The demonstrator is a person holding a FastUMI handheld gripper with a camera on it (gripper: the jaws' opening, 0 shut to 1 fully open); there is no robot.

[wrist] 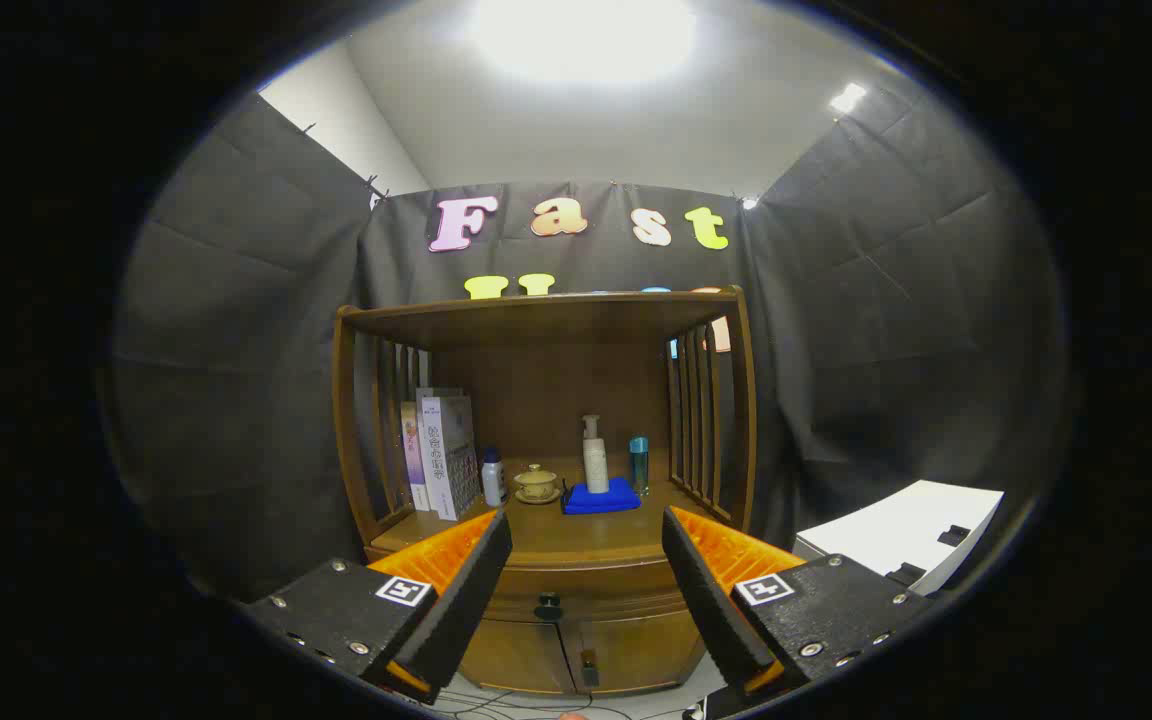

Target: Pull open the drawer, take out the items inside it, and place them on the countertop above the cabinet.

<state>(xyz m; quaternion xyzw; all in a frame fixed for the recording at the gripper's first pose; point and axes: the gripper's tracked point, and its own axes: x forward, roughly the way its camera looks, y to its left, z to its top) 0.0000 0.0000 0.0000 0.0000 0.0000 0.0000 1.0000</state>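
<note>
Spread wide and holding nothing, the gripper (586,575) fingers are aimed at the drawer (576,580), seen shut beneath the table (586,535), its knob (548,606) untouched. Nothing is judged done yet; pulling, emptying remain.

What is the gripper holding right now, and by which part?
Nothing. The gripper is open, its fingers spread wide with only air between them. The drawer is shut, and its knob sits ahead, between the fingers, untouched.

Gripper-mounted fisheye view, low and well back, facing the wooden cabinet (546,560) head-on, slightly upward.
</note>
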